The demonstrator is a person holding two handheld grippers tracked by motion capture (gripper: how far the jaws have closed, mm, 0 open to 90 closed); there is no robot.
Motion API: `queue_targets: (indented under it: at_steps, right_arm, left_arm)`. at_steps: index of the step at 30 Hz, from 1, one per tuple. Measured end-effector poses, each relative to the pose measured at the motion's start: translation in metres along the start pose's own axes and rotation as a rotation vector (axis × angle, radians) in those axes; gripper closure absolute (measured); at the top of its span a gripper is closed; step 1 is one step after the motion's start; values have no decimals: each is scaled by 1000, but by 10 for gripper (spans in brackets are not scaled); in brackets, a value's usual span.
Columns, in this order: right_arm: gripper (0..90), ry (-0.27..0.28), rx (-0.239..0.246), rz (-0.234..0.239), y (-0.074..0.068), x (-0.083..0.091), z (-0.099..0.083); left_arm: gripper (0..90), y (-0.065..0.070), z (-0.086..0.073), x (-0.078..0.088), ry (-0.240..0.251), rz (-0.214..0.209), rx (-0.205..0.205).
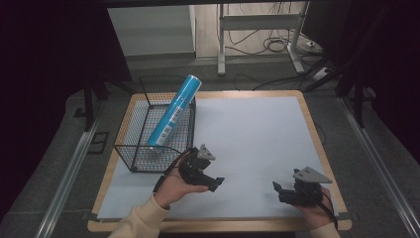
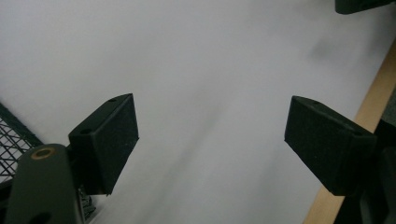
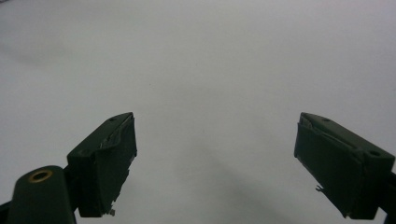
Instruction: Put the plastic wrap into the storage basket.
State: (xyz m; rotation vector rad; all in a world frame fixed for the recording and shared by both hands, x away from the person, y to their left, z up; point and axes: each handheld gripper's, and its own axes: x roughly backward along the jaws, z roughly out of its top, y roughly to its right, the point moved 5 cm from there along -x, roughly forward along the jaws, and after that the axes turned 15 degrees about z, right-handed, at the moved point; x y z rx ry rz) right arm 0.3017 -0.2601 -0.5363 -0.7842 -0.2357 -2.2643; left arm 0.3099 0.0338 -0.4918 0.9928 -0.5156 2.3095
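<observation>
Left gripper (image 1: pixel 214 182) sits beside my wire basket (image 1: pixel 130 148), jaws apart – nothing between them. Right gripper (image 1: pixel 278 191) gapes too, empty; blue can (image 1: pixel 174 111) leans in the basket.

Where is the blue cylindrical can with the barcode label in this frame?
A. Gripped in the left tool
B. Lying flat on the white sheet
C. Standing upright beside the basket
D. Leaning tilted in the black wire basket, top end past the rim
D: the blue cylindrical can leans slanted inside the black wire basket, its top end above the far rim.
</observation>
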Motion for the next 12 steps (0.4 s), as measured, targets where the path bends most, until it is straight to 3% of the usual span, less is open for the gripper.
queue_targets:
  at_steps: [9,12]
  right_arm:
    - [133,4,5,1,-1,0,1]
    - [133,12,19,7,-3,0,2]
  left_arm:
    - [173,1,-3,-1,0,3,4]
    - [180,-4,-6,-1,13,24,34]
